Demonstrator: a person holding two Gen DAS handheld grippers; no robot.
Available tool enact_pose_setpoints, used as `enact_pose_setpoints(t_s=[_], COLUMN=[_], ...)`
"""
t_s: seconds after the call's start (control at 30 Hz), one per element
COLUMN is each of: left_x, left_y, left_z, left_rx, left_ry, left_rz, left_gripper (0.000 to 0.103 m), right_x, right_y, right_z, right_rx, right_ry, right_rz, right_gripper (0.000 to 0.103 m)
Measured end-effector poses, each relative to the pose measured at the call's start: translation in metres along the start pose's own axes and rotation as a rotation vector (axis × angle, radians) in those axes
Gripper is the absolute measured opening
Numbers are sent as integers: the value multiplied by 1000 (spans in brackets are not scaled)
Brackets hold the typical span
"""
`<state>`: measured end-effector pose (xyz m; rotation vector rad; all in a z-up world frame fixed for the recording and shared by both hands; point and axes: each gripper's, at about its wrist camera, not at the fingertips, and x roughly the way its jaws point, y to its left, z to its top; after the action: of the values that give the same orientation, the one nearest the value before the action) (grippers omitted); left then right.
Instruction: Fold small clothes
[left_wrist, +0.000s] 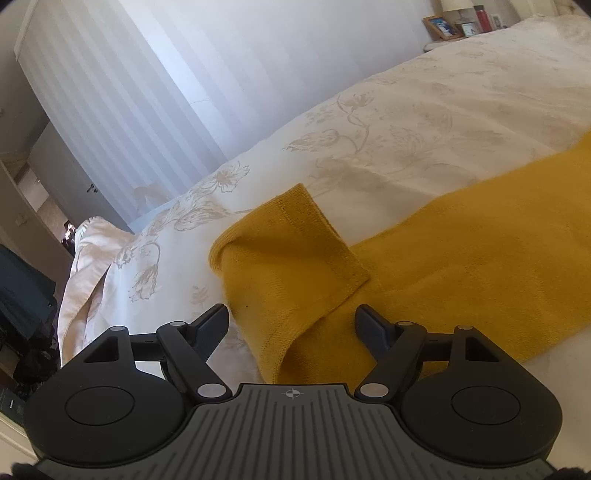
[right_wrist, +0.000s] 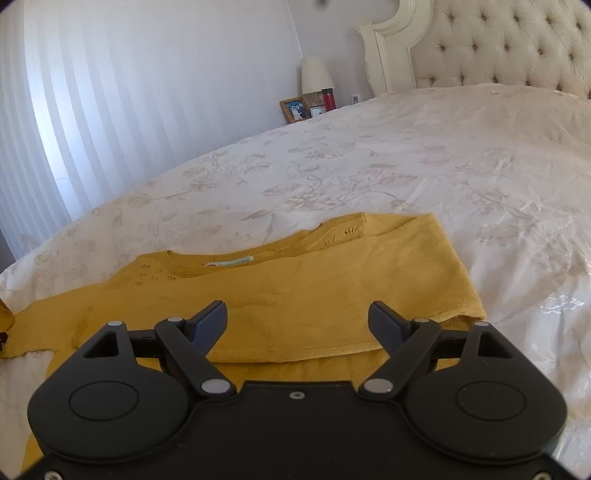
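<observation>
Both cameras sit low and close over the bed (right_wrist: 424, 155), looking forward toward the blinds (left_wrist: 155, 81); both views share the yellow sweater (right_wrist: 295, 280).

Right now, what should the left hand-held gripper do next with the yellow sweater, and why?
Probably ease the open left hand-held gripper forward and close on the sleeve just ahead. That sleeve still sticks out beside the yellow sweater, while the right sleeve already lies folded across it.
</observation>
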<state>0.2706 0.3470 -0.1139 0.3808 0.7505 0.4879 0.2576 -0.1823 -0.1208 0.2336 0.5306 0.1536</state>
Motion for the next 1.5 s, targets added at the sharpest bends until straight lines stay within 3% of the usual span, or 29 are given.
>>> enact_pose_setpoints(t_s=[0.13, 0.17, 0.23, 0.3, 0.37, 0.47, 0.67, 0.73, 0.83, 0.9, 0.93, 1.0, 1.07, 1.13, 1.2, 1.3, 1.5], left_x=[8, 8, 10, 8, 2, -16, -70, -91, -122, -138, -145, -150, -144, -130, -108, -73, -53], left_y=[6, 8, 16, 24, 30, 30, -3, -18, -49, -71, -82, -104, -121, -135, -140, -138, -139], left_z=[1, 2, 2, 4, 10, 31, 86, 103, 127, 136, 137, 132, 119, 98, 80, 58, 53], left_rx=[-38, -61, -133, -216, -299, -395, -449, -487, -466, -392, -341, -208, -74, 69, 135, 132, 107], left_ry=[0, 8, 24, 22, 9, -72, -227, -273, -333, -357, -370, -378, -374, -328, -234, -87, -77], left_rz=[-17, -42, -109, -171, -219, -303, -527, -632, -770, -808, -794, -709, -623, -517, -468, -446, -447], left_gripper=[73, 67, 50, 14, 13, 12, 12, 12, 12, 15, 15, 38, 52, 54, 55, 55, 55], right_x=[3, 4, 5, 5, 6, 5, 1, 0, -1, -2, -3, -4, -5, -6, -6, -6, -4], right_y=[7, 8, 8, 7, 4, -1, -5, -5, -5, -6, -6, -7, -8, -9, -11, -11, -8], right_z=[-3, -3, -3, -3, -3, -2, -1, -1, -1, 0, 0, 0, 0, 0, 1, 1, 2], right_rx=[-31, -31, -27, -13, 8, 47, 78, 76, 75, 76, 77, 81, 87, 97, 106, 107, 95], right_ry=[13, 15, 18, 21, 22, 21, 9, 6, 3, 0, -2, -5, -8, -10, -13, -12, -8], right_rz=[3, 7, 14, 20, 26, 37, 44, 49, 61, 68, 71, 75, 77, 79, 84, 87, 90], right_gripper=[85, 85, 85, 85, 85, 85, 85, 85, 85, 85, 85, 85, 85, 85, 85, 85, 85])
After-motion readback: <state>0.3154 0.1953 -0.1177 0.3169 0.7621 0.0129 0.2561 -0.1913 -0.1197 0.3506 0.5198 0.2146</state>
